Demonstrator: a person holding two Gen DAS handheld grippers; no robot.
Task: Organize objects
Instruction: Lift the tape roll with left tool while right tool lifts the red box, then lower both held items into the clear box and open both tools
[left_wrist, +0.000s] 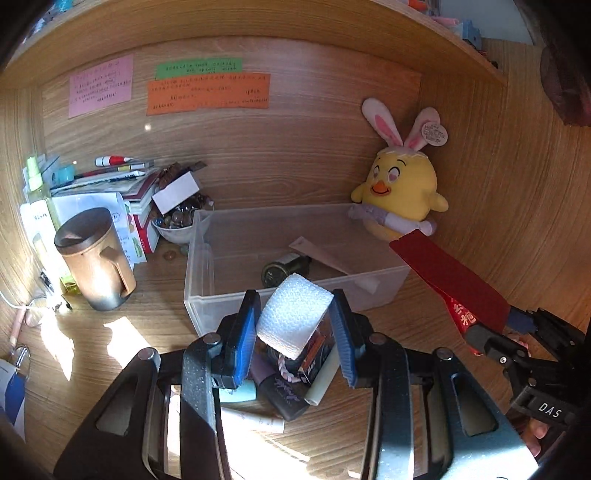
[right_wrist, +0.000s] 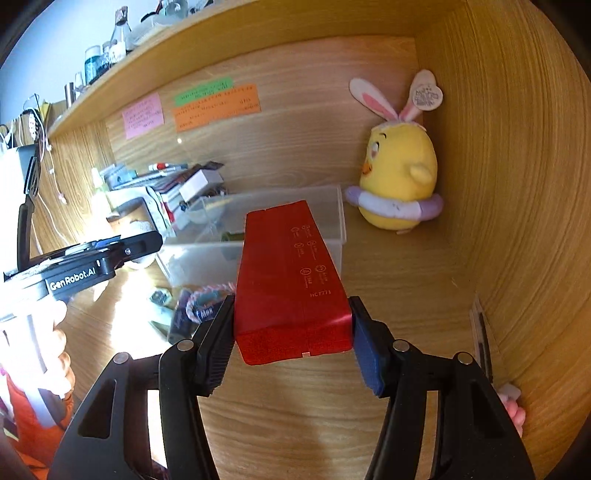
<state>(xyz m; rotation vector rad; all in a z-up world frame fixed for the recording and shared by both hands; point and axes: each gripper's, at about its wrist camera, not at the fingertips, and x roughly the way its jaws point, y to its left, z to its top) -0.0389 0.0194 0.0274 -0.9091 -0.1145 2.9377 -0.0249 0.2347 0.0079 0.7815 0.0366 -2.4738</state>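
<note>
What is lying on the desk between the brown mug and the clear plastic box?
In the left wrist view, the desk between the brown mug and the clear plastic box is bare wood; the white bowl of small stones sits further back.

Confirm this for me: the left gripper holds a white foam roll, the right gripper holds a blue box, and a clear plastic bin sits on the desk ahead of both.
One detail is wrong: the box in the right gripper is red, not blue, as the right wrist view shows. The rest stands: the left gripper holds the white foam roll, and the clear plastic bin sits on the desk ahead.
</note>
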